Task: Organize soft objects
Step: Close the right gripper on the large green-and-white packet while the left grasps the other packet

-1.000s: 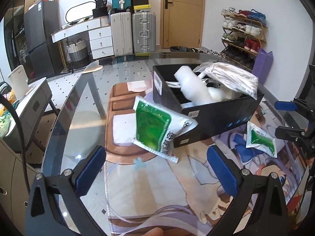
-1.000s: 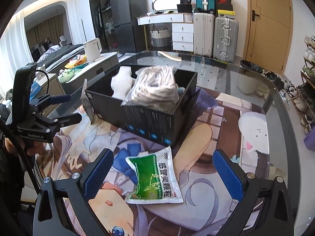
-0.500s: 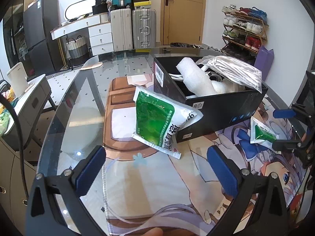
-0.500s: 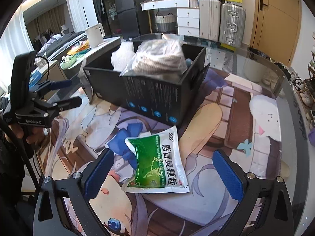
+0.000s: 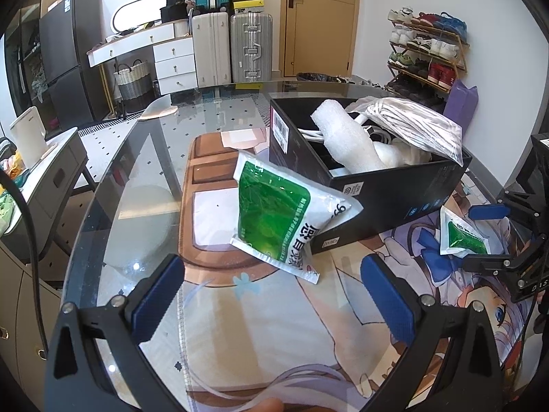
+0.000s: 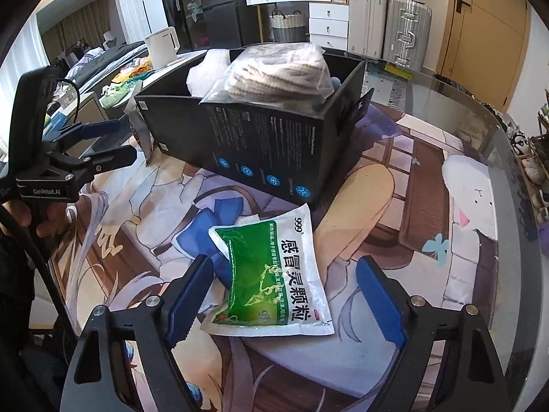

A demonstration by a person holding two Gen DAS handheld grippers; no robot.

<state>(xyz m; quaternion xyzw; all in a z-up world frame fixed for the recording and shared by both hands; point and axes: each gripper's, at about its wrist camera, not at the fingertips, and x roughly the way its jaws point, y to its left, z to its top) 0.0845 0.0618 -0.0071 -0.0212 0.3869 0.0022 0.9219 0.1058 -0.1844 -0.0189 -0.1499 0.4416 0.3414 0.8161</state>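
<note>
— Two green sachets out. Where's yours?

— My right claw (image 6: 284,295) is closing around one sachet (image 6: 271,274) lying flat on the table (image 6: 480,130), pads not yet touching it.

— The other?

— It leans against the black box (image 5: 394,199); my left claw (image 5: 271,295) gapes, grasping nothing.

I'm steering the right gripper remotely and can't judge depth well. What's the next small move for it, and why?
Probably keep closing the right gripper on the flat green-and-white sachet. The sachet already lies between the closing jaws on the printed table mat, but the pads do not look pressed on it yet. Once gripped, it could go into the black box just beyond.
</note>
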